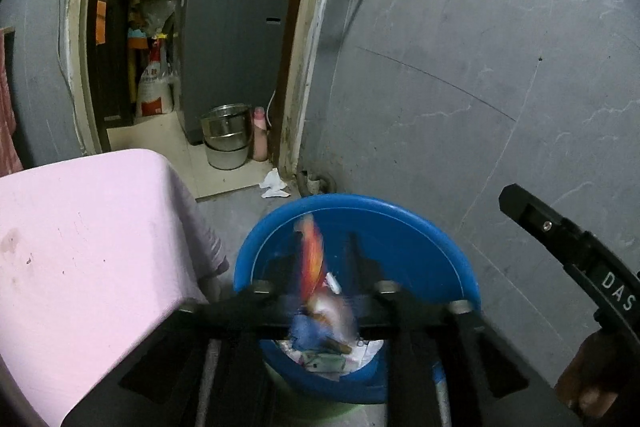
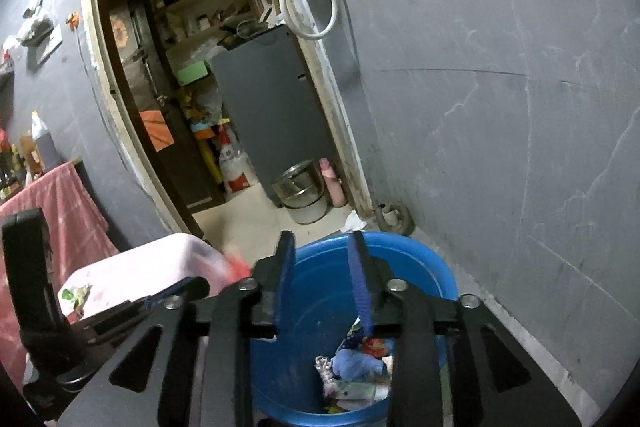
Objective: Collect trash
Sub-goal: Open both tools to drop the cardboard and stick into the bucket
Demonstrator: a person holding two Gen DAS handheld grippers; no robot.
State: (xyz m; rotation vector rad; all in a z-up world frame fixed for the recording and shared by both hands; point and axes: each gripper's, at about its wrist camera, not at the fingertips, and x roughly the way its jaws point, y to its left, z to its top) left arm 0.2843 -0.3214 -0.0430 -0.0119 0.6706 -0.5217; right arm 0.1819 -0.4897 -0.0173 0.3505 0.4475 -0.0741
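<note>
A blue plastic tub [image 1: 400, 227] stands on the grey floor and holds several pieces of trash [image 1: 324, 359]. An orange and white wrapper [image 1: 314, 263] is blurred in mid-air above the tub, between the fingers of my left gripper [image 1: 320, 259], which is open. My right gripper [image 2: 322, 251] is open and empty over the same tub [image 2: 424, 267], with the trash pile [image 2: 356, 375] below it. The left gripper's body shows at the left of the right wrist view [image 2: 32, 291].
A table with a pink cloth [image 1: 80, 247] stands left of the tub. A crumpled white paper [image 1: 274, 183] lies on the floor by the doorway. Steel buckets [image 1: 226, 137] and a grey cabinet [image 1: 236, 39] are beyond the door. A grey wall [image 1: 480, 67] is at the right.
</note>
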